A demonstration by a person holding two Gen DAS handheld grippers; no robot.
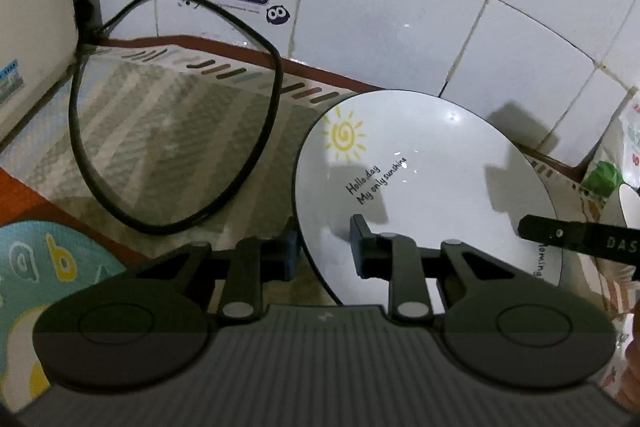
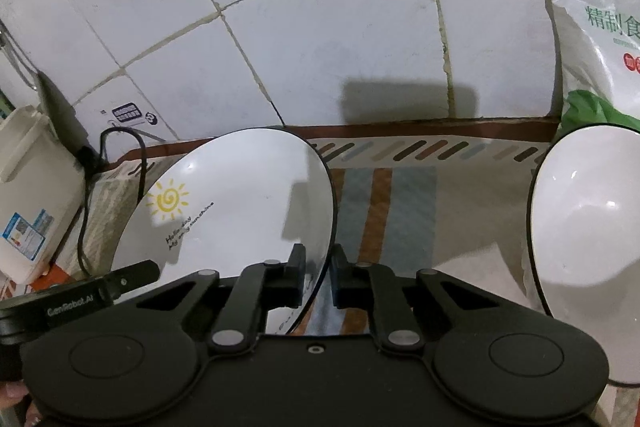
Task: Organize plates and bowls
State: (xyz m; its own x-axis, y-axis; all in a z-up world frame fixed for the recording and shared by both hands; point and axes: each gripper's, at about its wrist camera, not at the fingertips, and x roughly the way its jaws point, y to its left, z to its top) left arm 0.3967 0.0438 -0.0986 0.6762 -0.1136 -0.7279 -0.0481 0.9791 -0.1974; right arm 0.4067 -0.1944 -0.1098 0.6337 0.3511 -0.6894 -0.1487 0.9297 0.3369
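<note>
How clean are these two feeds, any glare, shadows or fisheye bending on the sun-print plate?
Left wrist view: sharp; the wall tiles bow strongly, small glare specks dot the plate, and hard gripper shadows fall across its right side. Right wrist view: equally sharp; a blocky shadow sits on the tiled wall, another on the plate; the bowl at right shows bright highlights.

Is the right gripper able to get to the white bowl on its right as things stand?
Probably not yet. The right gripper has its jaws closed on the rim of the sun-printed plate. The white bowl sits apart with only bare mat between, so the way is free once the plate is released.
</note>
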